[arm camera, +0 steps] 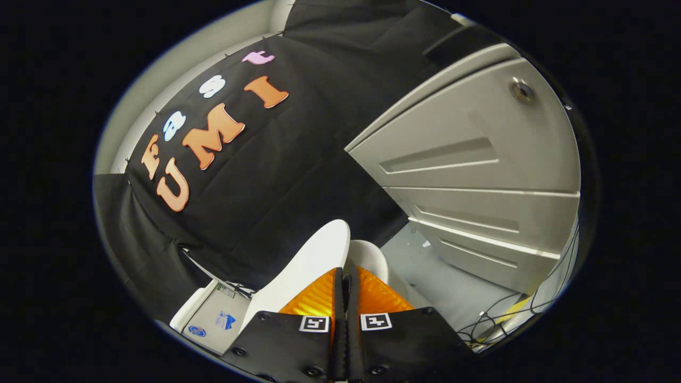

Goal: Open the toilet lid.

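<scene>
Risk: lid (306, 266) thin and smooth, could slip out from pinch and drop back down with bang. Tilted pull could twist it too.

Hand-held gripper (345, 276): orange fingers (318, 298) almost closed, tiny gap between them. White lid edge runs down into that gap; looks pinched, but can't tell for sure if both fingers press on it.

Lid: raised, sticks up from fingers toward 11 o'clock. Second white rounded part (372, 258) just past right finger, 1 o'clock. Grey door (479, 175) far off at 2 o'clock.
</scene>
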The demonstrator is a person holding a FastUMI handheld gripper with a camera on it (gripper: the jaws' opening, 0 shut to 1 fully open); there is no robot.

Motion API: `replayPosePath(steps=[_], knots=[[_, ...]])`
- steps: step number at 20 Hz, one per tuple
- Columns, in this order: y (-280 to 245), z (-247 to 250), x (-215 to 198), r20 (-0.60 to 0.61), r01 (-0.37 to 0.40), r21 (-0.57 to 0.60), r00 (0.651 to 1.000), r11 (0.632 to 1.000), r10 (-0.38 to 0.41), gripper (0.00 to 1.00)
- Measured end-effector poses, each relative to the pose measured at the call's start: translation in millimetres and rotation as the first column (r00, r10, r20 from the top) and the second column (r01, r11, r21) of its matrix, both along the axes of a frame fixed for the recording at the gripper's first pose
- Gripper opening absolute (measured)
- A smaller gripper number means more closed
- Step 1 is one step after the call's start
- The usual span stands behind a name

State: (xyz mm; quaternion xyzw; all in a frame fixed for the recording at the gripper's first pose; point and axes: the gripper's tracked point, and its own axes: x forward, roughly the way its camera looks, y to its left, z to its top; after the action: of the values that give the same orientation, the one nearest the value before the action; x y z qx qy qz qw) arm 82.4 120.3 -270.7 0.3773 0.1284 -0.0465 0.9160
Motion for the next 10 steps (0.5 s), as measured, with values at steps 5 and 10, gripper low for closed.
replayPosePath(steps=[5, 10], knots=[[12, 56, 13, 0.065, -0.011, -0.112, 0.998, 0.994, 0.018, 0.08], [30, 102, 21, 0.097, -0.016, -0.182, 0.995, 0.983, 0.034, 0.08]])
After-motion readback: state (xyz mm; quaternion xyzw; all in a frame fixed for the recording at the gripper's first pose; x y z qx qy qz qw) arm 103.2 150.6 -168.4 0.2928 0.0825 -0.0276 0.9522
